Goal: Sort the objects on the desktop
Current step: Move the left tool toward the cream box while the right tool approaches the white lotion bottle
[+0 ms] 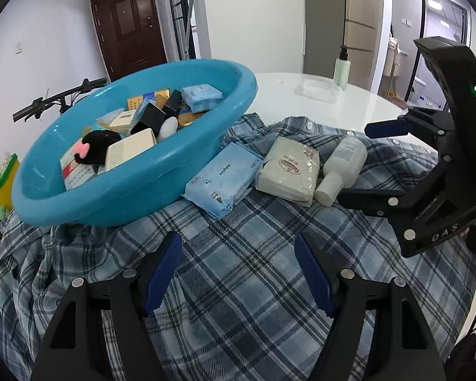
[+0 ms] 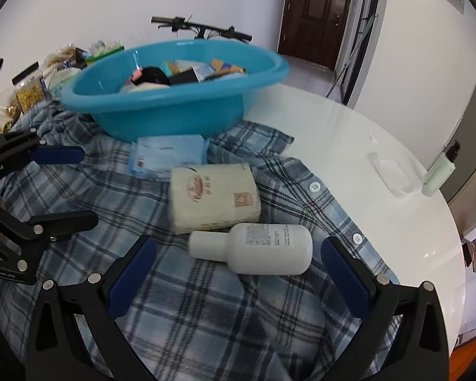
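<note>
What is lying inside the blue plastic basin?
The blue plastic basin holds small boxes, a light blue tissue pack and a black plush toy with a pink bow. Whatever lies beneath them is covered.

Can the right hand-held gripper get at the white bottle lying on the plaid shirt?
Probably yes: the right hand-held gripper is open, the white bottle lies just ahead of its fingers, and nothing covers it.

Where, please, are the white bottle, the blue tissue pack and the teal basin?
white bottle (image 2: 263, 249): right wrist view, on its labelled body.
blue tissue pack (image 1: 222, 179): left wrist view, top face.
teal basin (image 1: 161, 187): left wrist view, outer wall.
</note>
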Demonstrator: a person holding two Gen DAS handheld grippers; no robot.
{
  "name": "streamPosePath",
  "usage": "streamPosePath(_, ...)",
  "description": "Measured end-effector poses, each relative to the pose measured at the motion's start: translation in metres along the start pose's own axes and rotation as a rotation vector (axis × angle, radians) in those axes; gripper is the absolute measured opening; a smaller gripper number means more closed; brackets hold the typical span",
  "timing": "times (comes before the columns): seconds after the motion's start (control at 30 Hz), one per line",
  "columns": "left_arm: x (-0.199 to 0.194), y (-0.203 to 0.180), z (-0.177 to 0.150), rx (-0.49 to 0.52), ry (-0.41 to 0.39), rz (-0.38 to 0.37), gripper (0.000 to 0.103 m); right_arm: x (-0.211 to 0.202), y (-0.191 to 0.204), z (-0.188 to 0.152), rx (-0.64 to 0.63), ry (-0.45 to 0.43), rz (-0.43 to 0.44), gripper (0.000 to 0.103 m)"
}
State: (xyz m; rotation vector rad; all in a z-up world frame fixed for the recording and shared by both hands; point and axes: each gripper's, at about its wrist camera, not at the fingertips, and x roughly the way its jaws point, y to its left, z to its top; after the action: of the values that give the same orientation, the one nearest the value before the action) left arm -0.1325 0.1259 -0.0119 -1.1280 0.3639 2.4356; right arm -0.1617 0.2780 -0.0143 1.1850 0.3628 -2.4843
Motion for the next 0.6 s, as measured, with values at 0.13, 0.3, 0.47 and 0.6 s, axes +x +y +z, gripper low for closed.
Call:
streamPosePath(0.13, 0.013, 0.000, 0.005, 0.028, 0.035, -0.004, 0.076, 0.017, -0.004, -0.001, -0.006, 0.036, 0.023, 0.103)
streamPosePath(0.3, 0.027, -0.008, 0.014, 0.118, 0.054, -0.011, 0.076, 0.029, -0.008, -0.002, -0.005, 0.042, 0.033, 0.103)
streamPosePath(0.47, 0.038, -0.008, 0.025, 0.138, 0.046, -0.052, 0.076, 0.033, -0.013, -0.003, 0.010, 0.037, 0.055, 0.100)
streamPosePath(0.6, 0.048, -0.005, 0.030, 0.125, 0.060, -0.051, 0.052, 0.032, -0.015, -0.003, 0.008, 0.038, 0.059, 0.094)
